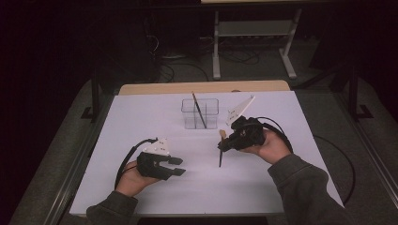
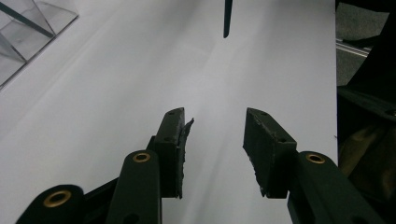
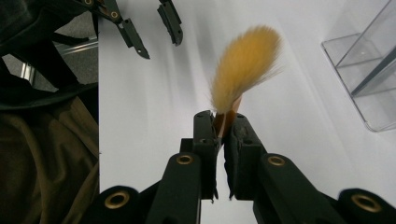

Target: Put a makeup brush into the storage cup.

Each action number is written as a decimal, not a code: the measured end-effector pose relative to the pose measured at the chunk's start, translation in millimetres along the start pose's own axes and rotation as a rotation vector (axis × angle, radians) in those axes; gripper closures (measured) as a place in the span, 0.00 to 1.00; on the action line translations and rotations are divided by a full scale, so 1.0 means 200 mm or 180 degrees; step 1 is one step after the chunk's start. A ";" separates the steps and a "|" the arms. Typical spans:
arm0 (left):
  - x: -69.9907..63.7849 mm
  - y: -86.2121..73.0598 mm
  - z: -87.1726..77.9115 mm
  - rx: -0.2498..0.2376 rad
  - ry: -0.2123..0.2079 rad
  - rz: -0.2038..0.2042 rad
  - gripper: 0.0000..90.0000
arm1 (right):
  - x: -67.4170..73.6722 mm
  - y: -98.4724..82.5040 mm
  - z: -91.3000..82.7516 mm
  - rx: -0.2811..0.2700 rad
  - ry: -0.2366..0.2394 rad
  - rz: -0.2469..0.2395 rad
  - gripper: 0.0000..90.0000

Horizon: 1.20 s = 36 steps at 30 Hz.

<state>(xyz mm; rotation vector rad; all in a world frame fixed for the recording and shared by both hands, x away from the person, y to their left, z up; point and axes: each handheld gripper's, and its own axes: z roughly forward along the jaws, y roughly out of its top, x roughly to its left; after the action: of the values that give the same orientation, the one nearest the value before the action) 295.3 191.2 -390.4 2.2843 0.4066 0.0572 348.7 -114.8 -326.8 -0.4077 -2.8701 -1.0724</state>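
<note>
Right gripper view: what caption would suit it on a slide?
Right gripper clamps a brush near its tan bristles.

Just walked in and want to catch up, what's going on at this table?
A person works at a white table with a gripper in each hand. The right gripper is shut on a makeup brush, gripped just below its tan bristles, its dark handle hanging toward the table. The left gripper is open with nothing between its fingers. Farther back stands a clear organizer holding another brush.

Clear plastic bin (image 1: pixel 200 114) holding one brush (image 1: pixel 198 109), white table sheet (image 1: pixel 141 122)
</note>
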 end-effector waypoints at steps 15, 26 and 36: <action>0.01 -0.05 -0.04 0.0017 0.0114 -0.0035 0.59 | -0.04 -0.03 -0.03 -0.0024 -0.0065 0.0097 0.92; 0.02 -0.08 -0.07 0.0024 0.0202 -0.0089 0.54 | -0.08 -0.03 -0.05 -0.0019 -0.0074 0.0148 0.92; 0.04 -0.11 -0.10 0.0012 0.0262 -0.0148 0.50 | -0.11 -0.04 -0.07 0.0003 -0.0113 0.0194 0.92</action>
<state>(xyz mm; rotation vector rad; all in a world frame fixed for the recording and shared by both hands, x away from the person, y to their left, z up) 292.6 222.0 -393.2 2.2807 0.5029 0.1271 367.5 -133.9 -324.3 -0.5157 -2.8682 -1.0646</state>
